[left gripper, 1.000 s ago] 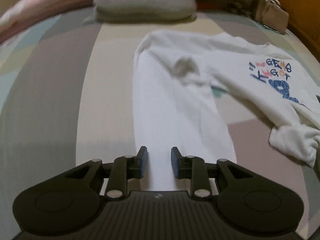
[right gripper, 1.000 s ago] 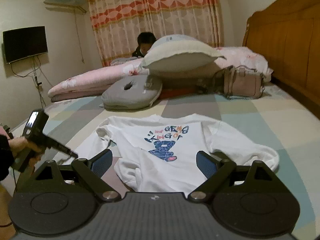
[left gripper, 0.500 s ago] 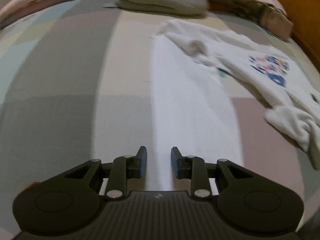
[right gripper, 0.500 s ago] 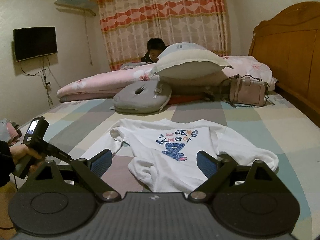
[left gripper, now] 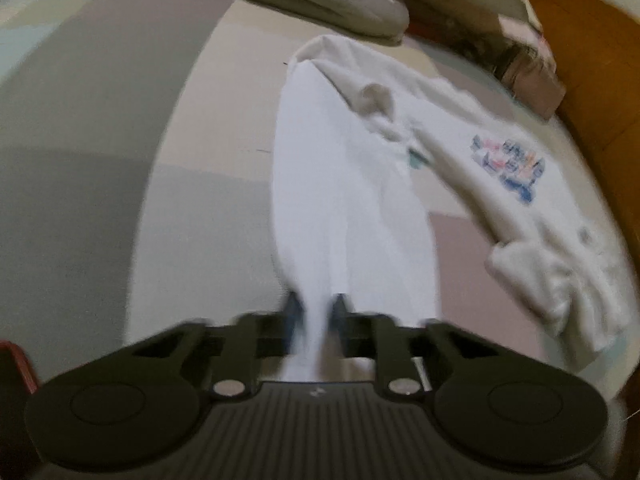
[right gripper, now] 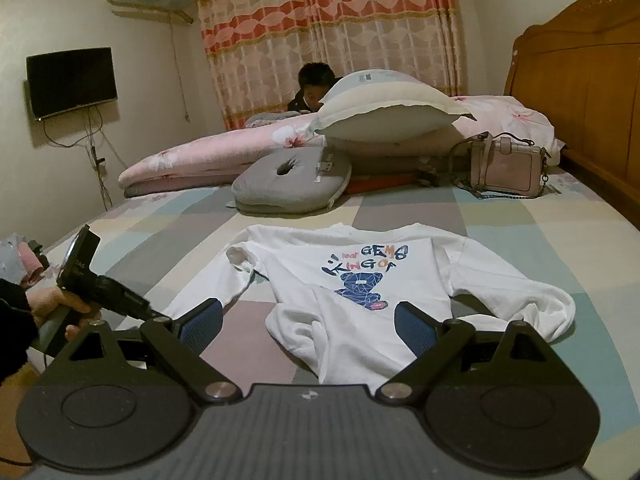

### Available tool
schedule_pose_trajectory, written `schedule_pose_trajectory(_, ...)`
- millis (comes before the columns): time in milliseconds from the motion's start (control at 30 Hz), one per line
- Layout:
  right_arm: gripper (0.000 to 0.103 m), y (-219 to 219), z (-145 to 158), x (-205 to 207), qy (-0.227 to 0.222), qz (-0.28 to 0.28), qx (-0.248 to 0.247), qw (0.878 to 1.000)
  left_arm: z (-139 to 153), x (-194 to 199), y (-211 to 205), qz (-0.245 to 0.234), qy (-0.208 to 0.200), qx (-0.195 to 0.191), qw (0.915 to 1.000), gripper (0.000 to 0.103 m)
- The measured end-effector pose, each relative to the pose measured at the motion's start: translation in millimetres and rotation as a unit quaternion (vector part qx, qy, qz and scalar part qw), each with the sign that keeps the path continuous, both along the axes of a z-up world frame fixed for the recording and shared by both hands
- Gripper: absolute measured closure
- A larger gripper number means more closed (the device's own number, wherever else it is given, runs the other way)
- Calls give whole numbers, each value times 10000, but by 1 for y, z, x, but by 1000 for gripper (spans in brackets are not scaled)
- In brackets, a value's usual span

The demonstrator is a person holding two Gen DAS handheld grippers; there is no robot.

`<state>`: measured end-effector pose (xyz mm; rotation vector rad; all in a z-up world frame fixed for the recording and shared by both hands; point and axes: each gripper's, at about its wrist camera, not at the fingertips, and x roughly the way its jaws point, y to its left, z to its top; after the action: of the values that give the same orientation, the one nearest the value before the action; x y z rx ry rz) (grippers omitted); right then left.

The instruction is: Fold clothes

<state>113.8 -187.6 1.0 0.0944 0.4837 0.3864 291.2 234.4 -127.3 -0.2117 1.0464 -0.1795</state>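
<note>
sweatshirt (right gripper: 356,280): soft white knit cloth, matt; fleecy at the cuff; sleeve pinched between left jaws
print (right gripper: 366,270): smooth, flat ink
bed cover (right gripper: 256,320): matt woven cloth, smooth, under both jaws
gripper pads (right gripper: 200,322): blue, ribbed
headboard (right gripper: 580,92): glossy wood, beyond right jaws

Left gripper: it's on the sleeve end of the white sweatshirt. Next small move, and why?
Probably lift the left gripper slightly and carry the sleeve across toward the bear print. Its jaws are pinched on the cuff end, and the sleeve lies stretched straight out from the white sweatshirt on the bed. The right gripper hangs open over the hem, holding nothing.
</note>
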Motion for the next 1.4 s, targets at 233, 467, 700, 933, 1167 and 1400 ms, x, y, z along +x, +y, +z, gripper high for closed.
schedule_pose_trajectory(233, 8, -1, -7, 10, 159, -64, -53, 9998, 25, 19, 13, 58, -99, 1012, 9948, 101)
schedule_pose_trajectory(467, 8, 1, -16, 23, 298, -183, -217, 9992, 42, 68, 51, 370, -20, 2207, 9746, 101)
schedule_pose_trajectory(700, 8, 6, -27, 42, 475, -294, -368, 9978, 46, 108, 87, 836, 34, 3089, 9474, 101)
schedule_pose_trajectory(933, 8, 16, -37, 56, 641, -277, -533, 9961, 53, 139, 120, 1642, -108, 3342, 9280, 94)
schedule_pose_trajectory(1167, 8, 22, -42, 64, 747, -237, -569, 9953, 53, 143, 137, 1959, -118, 3394, 9200, 87)
schedule_pose_trajectory(1400, 8, 30, -40, 64, 699, -87, -562, 9959, 47, 106, 121, 1061, -228, 2390, 9649, 70)
